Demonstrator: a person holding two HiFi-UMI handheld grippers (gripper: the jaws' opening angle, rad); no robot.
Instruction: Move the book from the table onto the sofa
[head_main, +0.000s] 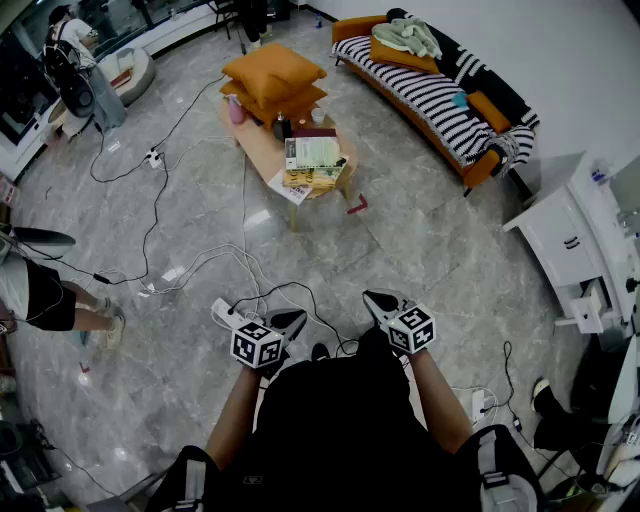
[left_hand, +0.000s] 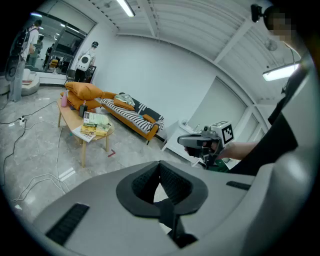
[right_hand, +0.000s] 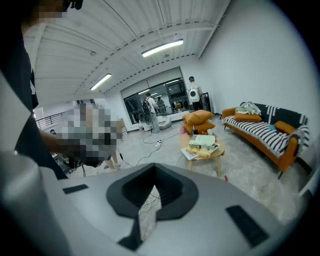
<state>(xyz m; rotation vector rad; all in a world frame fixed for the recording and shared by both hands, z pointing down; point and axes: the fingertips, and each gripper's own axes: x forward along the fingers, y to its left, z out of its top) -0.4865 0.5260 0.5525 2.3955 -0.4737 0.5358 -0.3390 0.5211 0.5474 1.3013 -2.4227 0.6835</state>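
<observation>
Several books (head_main: 313, 160) lie stacked on the near end of a low wooden table (head_main: 262, 148), far ahead of me in the head view. The orange sofa (head_main: 430, 90) with its striped cover stands beyond, at the upper right. Both grippers are held close to my body, well away from the table. My left gripper (head_main: 293, 319) is shut and holds nothing, as is my right gripper (head_main: 376, 298). The left gripper view shows its shut jaws (left_hand: 161, 186), the books (left_hand: 95, 125), the sofa (left_hand: 131, 112) and the right gripper (left_hand: 187, 141). In the right gripper view, the books (right_hand: 202, 145) and sofa (right_hand: 265, 131) lie past the shut jaws (right_hand: 151, 192).
Orange cushions (head_main: 272, 80) are piled on the table's far end. Cables (head_main: 215, 262) and a power strip (head_main: 223, 314) trail over the grey floor between me and the table. A white cabinet (head_main: 570, 235) stands at the right. A person (head_main: 40, 295) sits at the left; another (head_main: 80, 60) stands far off.
</observation>
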